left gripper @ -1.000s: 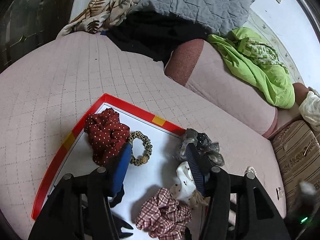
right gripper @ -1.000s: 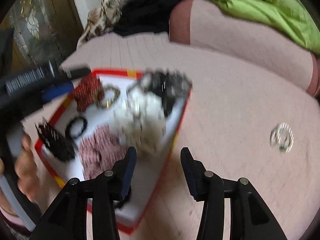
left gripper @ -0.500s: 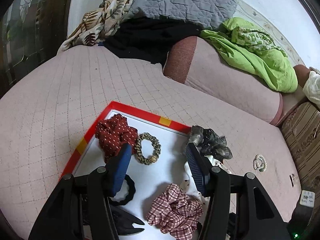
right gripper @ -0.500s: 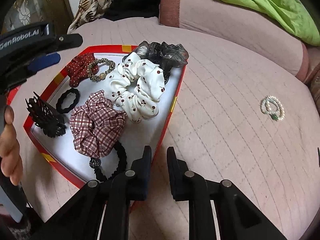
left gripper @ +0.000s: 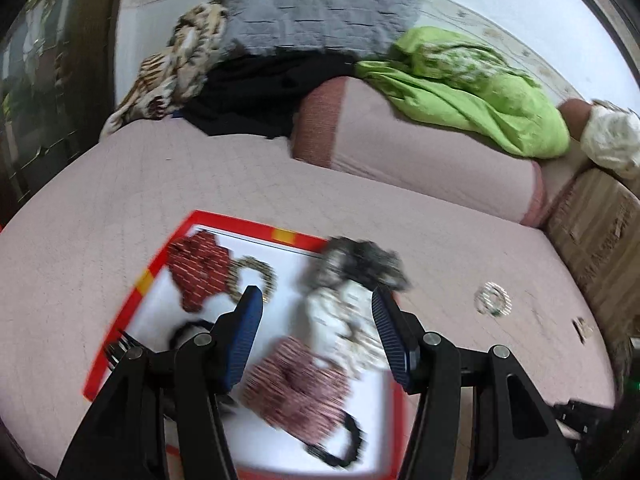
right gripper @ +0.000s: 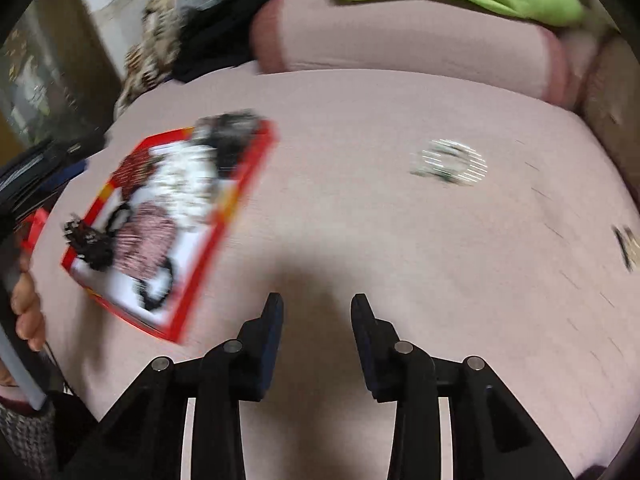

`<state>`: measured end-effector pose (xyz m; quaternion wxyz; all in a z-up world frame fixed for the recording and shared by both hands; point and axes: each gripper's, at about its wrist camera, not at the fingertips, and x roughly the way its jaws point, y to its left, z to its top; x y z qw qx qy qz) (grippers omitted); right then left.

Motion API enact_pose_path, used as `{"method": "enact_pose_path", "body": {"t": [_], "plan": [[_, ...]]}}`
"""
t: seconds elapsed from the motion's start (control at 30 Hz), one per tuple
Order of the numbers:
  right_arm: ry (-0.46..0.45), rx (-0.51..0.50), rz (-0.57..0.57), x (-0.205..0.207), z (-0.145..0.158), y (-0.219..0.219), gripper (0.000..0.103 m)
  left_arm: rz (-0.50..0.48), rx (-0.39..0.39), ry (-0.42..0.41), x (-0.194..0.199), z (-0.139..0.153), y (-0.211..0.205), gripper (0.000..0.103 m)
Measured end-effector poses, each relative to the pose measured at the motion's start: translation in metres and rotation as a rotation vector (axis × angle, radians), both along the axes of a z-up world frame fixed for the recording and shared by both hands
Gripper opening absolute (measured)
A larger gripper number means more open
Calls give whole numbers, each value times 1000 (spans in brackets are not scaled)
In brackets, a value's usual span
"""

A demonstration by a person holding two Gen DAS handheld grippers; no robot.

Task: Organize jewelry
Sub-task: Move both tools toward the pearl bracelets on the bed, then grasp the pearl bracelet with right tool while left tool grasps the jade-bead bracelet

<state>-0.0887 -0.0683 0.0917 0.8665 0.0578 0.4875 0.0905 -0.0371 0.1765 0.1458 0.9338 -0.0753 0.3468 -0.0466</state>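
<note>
A red-rimmed white tray (left gripper: 236,226) lies on the pink quilted bed and holds several scrunchies and hair ties: a red dotted one (left gripper: 198,268), a white dotted one (left gripper: 340,320), a plaid one (left gripper: 296,384) and a grey-black one (left gripper: 360,258). My left gripper (left gripper: 316,300) is open and empty above the tray. A pearl bracelet (right gripper: 452,160) lies alone on the bed to the tray's right; it also shows in the left wrist view (left gripper: 493,300). My right gripper (right gripper: 317,304) is open and empty over bare bed, right of the tray (right gripper: 244,184). Both views are blurred.
A pink bolster (left gripper: 420,152), a green cloth (left gripper: 472,84), a grey quilted pillow (left gripper: 320,4) and dark clothes (left gripper: 256,92) lie at the bed's far side. A small dark object (right gripper: 626,244) lies at the bed's right edge.
My right gripper has opened from nearly shut and swung right, away from the tray toward the bracelet. My left gripper has stayed open above the tray, and its view has shifted a little.
</note>
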Motion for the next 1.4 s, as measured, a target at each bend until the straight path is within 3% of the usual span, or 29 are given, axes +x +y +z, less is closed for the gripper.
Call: {"method": "enact_pose_path", "body": {"t": [0.2,0.47,0.6,0.83,1.1,1.3,1.4], "plan": [[10,-42,-151,-25,-13,-110,38,-99,-31,83,-17,-4,-53,56],[-28,-14,-344,-21,-15,-220,42,-168,-22,188,9,-9,-130,56],[-54,36,-298,9,-17,-219,42,-181,1,232,21,-23,-159,56],[-86,46,-119,101,-21,-163,39,-189,68,254,33,-43,-175,56],[-60,15,-89,158,-46,-148,33,-177,32,292,62,-65,-165,56],[-54,-155,-105,176,-62,-136,12,-186,21,303,81,-76,-174,56],[-36,-194,-107,174,-60,-138,11,-199,19,310,82,-80,-183,56]]}}
